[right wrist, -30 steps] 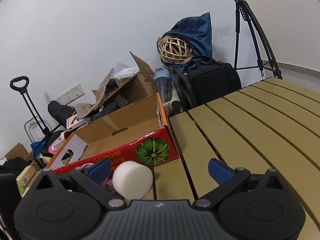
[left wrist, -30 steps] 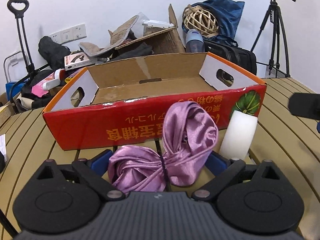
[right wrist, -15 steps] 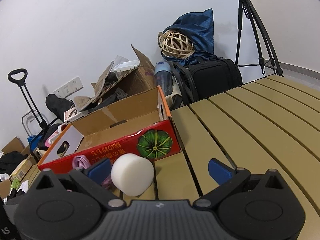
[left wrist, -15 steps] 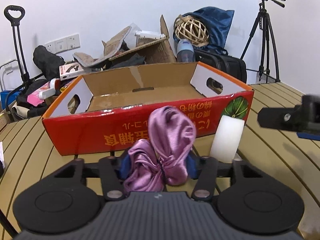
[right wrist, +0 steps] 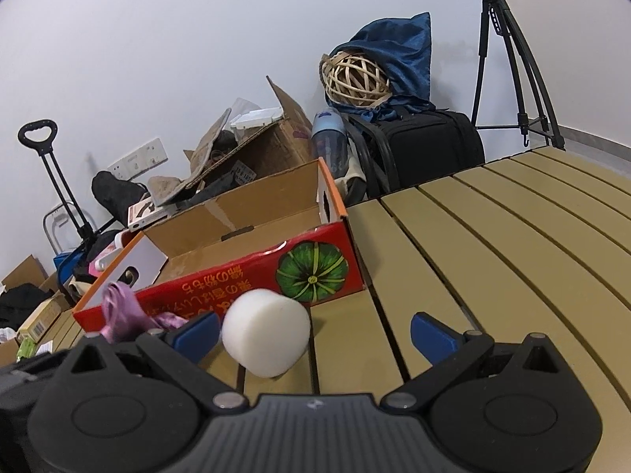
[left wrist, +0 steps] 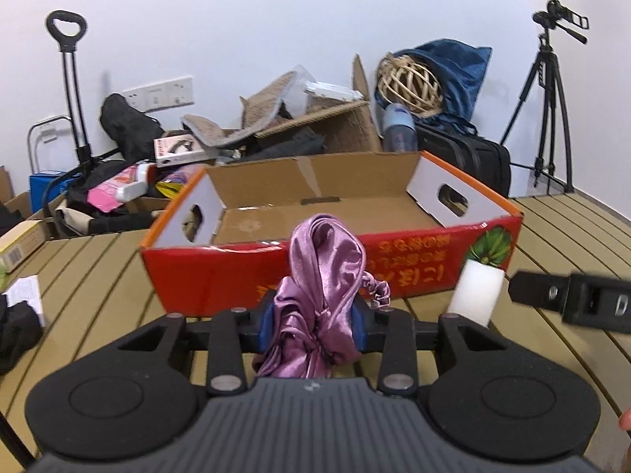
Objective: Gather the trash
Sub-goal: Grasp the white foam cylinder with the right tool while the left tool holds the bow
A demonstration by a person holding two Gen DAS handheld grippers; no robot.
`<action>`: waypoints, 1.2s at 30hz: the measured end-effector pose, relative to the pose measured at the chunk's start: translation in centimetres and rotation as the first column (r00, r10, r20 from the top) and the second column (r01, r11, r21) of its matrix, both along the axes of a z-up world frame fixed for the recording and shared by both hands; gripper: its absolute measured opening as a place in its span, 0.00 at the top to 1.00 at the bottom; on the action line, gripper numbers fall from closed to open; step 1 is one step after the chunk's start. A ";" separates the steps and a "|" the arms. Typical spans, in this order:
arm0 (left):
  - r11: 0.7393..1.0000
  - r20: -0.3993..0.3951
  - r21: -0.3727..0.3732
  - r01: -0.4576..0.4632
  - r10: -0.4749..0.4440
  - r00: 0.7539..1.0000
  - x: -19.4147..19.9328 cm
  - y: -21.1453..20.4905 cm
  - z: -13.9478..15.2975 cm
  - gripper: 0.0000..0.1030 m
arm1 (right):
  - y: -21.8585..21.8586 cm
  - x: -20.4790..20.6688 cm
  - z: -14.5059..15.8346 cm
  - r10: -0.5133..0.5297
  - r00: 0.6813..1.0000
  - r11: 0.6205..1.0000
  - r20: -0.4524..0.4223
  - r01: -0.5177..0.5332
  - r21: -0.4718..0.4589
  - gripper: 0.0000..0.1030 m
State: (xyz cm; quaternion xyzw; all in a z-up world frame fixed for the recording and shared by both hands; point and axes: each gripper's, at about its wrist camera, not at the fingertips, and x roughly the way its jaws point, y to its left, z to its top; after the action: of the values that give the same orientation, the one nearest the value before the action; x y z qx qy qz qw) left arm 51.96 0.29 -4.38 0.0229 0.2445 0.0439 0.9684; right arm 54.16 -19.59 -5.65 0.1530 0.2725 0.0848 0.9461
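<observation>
My left gripper [left wrist: 313,325] is shut on a bunched purple satin cloth [left wrist: 323,272], which hangs just clear of the slatted table in front of the red cardboard box [left wrist: 221,280]. The box is open-topped and looks empty inside. A white foam cylinder [left wrist: 475,293] stands on the table right of the cloth, against the box's front wall. In the right wrist view the same foam cylinder [right wrist: 266,335] sits between the wide-apart blue pads of my right gripper [right wrist: 313,335], nearer the left pad; nothing presses on it. The purple cloth [right wrist: 122,313] shows at the left there.
The tan slatted table [right wrist: 512,260] runs off to the right. Behind the box lie piled cartons, bags, a wicker ball [left wrist: 408,81], a black case [left wrist: 465,157] and a tripod [left wrist: 550,106]. A paper slip [left wrist: 25,299] and a dark object [left wrist: 15,331] lie at the table's left.
My left gripper went from open around the purple cloth to shut on it, squeezing it into a tall bunch, and rose slightly. The right gripper stayed open by the foam cylinder.
</observation>
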 end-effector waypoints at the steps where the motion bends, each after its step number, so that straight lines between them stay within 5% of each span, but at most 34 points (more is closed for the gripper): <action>1: 1.000 0.005 0.003 -0.010 0.010 1.000 -0.2 0.2 0.2 0.64 | 0.2 0.0 0.0 0.004 1.000 1.000 -0.003 -0.004 -0.004 0.00; 22: 0.993 0.060 -0.008 -0.120 0.120 0.991 -4.5 6.2 3.3 0.64 | 7.3 3.0 -0.9 0.037 0.998 0.981 -0.048 -0.046 -0.190 0.02; 28: 0.991 0.057 -0.011 -0.135 0.136 0.989 -5.4 7.2 3.6 0.64 | 7.6 4.1 -1.2 0.009 0.997 0.984 -0.080 -0.023 -0.177 0.27; 30: 0.990 0.060 -0.009 -0.139 0.139 0.988 -5.8 7.3 3.7 0.64 | 7.0 4.4 -1.4 -0.012 0.994 0.990 -0.106 -0.003 -0.144 0.53; 36: 0.989 0.066 -0.011 -0.144 0.145 0.987 -7.0 7.5 4.3 0.64 | 5.4 3.4 -1.2 -0.043 0.994 0.996 -0.102 0.035 -0.081 0.66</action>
State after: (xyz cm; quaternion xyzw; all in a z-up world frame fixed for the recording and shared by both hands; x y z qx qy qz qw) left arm 44.95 7.76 -0.10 0.0005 0.2130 0.1139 0.9704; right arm 57.59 -14.19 -6.89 0.1248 0.3214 0.0471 0.9375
